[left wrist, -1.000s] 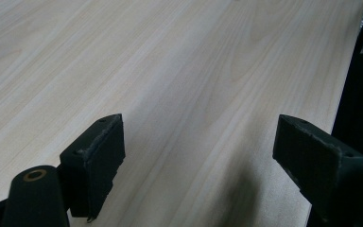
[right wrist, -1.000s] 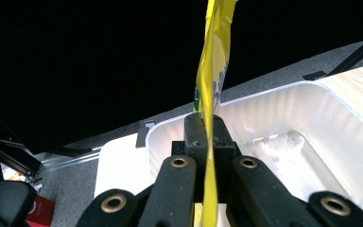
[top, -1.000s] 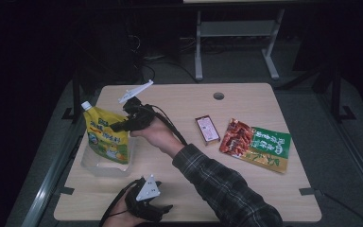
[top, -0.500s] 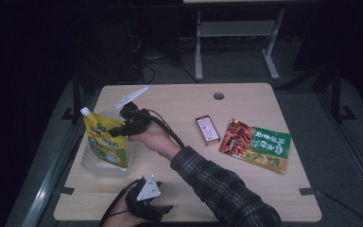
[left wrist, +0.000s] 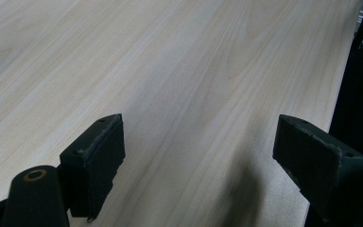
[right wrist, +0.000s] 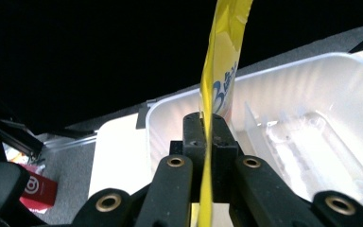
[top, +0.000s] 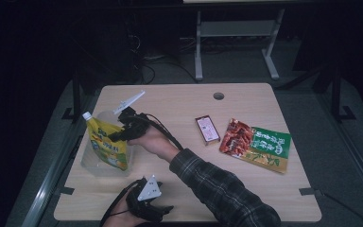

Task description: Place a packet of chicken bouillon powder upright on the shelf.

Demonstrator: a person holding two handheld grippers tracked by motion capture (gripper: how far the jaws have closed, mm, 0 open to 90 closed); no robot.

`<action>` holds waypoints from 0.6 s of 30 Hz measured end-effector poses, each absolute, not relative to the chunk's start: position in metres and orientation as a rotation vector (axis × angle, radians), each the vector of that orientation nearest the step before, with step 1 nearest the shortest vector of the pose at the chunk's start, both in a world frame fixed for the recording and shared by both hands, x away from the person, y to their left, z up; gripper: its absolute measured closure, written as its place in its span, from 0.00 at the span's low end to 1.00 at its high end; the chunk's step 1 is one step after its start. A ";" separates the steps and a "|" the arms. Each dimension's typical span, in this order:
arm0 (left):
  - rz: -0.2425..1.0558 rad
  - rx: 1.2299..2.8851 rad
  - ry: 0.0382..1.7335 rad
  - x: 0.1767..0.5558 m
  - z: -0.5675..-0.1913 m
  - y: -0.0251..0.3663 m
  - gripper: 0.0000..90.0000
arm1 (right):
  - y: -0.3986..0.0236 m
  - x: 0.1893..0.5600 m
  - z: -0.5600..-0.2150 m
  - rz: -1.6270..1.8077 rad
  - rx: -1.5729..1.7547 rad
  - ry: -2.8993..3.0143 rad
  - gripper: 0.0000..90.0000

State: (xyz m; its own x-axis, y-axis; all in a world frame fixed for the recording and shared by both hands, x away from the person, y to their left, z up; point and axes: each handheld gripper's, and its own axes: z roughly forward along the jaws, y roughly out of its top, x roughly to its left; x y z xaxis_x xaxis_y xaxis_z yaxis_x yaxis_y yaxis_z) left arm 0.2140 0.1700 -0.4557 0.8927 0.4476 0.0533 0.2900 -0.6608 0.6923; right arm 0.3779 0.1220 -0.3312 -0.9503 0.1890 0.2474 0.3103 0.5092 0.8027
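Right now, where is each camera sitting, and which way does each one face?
High view: above the person's side, facing forward and down on the table; forearms, both hands, right gripper and left gripper show.
Left gripper view: rides the left gripper, facing bare tabletop between open jaws.
Right gripper view: rides the right gripper, facing the clear tub; jaws pinch the yellow pouch.
Shared: high and right gripper views both show yellow pouch and clear tub.
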 end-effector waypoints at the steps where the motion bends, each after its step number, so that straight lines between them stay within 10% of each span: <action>1: 0.284 2.334 0.526 0.214 -0.456 0.170 0.19 | 0.123 0.378 -0.333 -1.424 -0.430 -2.624 0.97; 12: 0.280 2.342 0.527 0.214 -0.456 0.169 0.19 | 0.126 0.374 -0.337 -1.396 -0.393 -2.644 0.82; 18: 0.281 2.344 0.525 0.214 -0.455 0.170 0.19 | 0.120 0.367 -0.333 -1.390 -0.359 -2.698 0.56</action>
